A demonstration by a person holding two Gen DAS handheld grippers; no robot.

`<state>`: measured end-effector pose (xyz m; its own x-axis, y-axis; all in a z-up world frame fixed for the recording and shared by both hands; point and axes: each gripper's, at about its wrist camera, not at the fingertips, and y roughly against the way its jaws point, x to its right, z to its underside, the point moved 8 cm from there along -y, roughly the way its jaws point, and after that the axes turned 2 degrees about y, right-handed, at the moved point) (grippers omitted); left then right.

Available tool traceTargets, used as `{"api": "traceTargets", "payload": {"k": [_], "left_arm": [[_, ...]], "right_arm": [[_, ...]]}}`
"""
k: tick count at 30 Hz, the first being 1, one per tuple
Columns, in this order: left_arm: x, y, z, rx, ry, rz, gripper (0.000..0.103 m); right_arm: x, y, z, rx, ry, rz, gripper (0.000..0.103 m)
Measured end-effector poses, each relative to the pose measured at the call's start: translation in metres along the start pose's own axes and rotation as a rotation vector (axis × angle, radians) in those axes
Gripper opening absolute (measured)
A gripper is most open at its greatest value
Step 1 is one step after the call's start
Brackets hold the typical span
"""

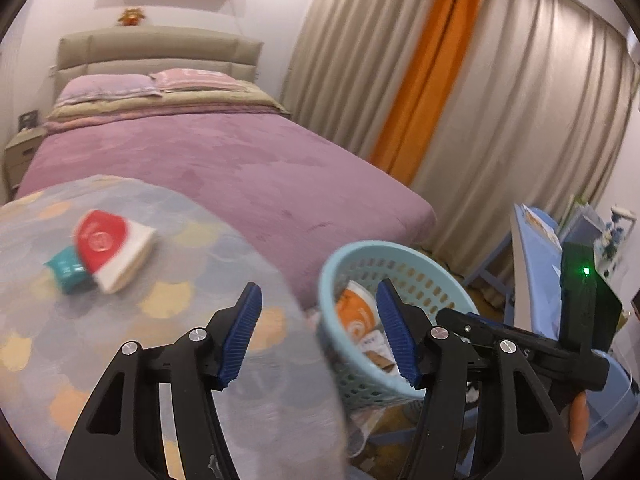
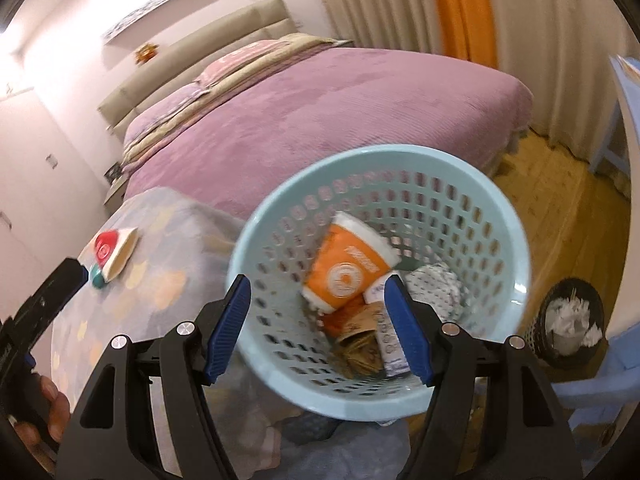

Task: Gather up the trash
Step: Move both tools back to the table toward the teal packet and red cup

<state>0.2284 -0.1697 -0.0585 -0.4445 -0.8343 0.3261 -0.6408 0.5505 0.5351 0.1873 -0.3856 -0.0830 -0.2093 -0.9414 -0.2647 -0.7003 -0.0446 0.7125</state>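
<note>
Both grippers, left and right, gape empty; blue basket holds an orange cup

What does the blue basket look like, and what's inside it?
The basket is round, pale blue plastic, with a smooth rim and walls full of small holes. It is tilted, its mouth facing the right camera. Inside lie an orange cup on its side, crumpled white paper, brown cardboard bits and a white wrapper. It sits beside the patterned blanket, before the purple bed.
</note>
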Motion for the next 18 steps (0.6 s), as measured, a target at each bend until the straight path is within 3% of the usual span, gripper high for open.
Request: {"api": "traceTargets", "payload": {"k": [15, 18], "left_arm": [[-0.145, 0.081, -0.023, 0.111, 0.192, -0.199, 0.056], [-0.169, 0.087, -0.029, 0.111, 0.211, -0.232, 0.046]], "right_arm": [[-0.131, -0.013, 0.005, -0.010, 0.258, -0.105, 0.066], [-0.156, -0.014, 0.005, -0.001, 0.306, -0.128, 0.066]]}}
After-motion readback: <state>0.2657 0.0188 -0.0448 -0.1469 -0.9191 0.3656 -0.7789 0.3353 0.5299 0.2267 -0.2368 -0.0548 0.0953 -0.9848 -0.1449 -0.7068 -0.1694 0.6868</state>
